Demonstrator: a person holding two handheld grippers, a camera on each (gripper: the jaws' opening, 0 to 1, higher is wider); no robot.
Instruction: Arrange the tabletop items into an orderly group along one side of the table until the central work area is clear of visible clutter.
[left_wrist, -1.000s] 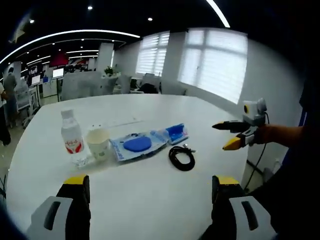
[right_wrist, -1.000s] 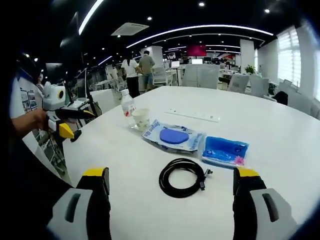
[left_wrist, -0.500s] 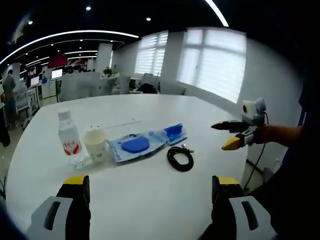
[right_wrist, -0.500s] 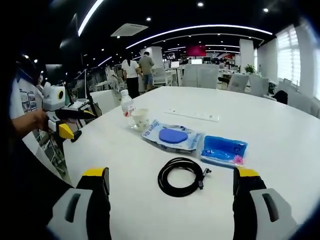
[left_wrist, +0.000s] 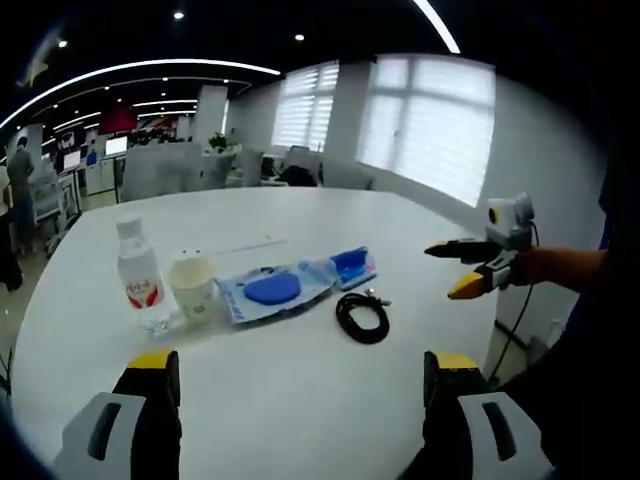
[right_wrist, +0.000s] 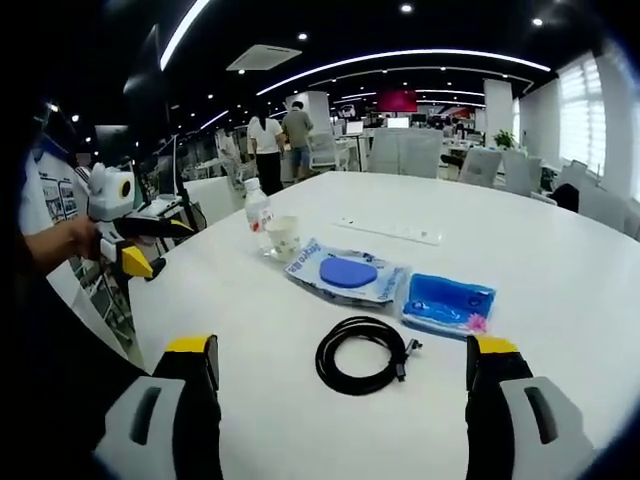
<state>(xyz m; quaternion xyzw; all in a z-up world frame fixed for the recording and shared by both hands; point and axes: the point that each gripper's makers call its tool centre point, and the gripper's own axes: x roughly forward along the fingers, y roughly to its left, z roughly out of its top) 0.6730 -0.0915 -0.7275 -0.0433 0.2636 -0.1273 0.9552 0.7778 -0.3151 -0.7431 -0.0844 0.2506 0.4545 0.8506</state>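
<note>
My left tongs (left_wrist: 296, 400): jaws wide apart, holding nothing, hanging over the near edge of the table (left_wrist: 300, 420).
My right tongs (right_wrist: 341, 390): jaws wide apart too, empty, just short of the cable.
Black cable (right_wrist: 361, 354): coiled, nearest to me, well in from the edge.
Small blue packet (right_wrist: 449, 302): just past the cable.
Big packet with blue pad (right_wrist: 345, 275): beside the small one.
Paper cup (right_wrist: 282, 238): farther, beside the bottle.
Water bottle (right_wrist: 258, 213): upright, near the left edge.
Power strip (right_wrist: 388, 231): farthest.
Job: I think nothing is tidied yet; all of it is left to move.
</note>
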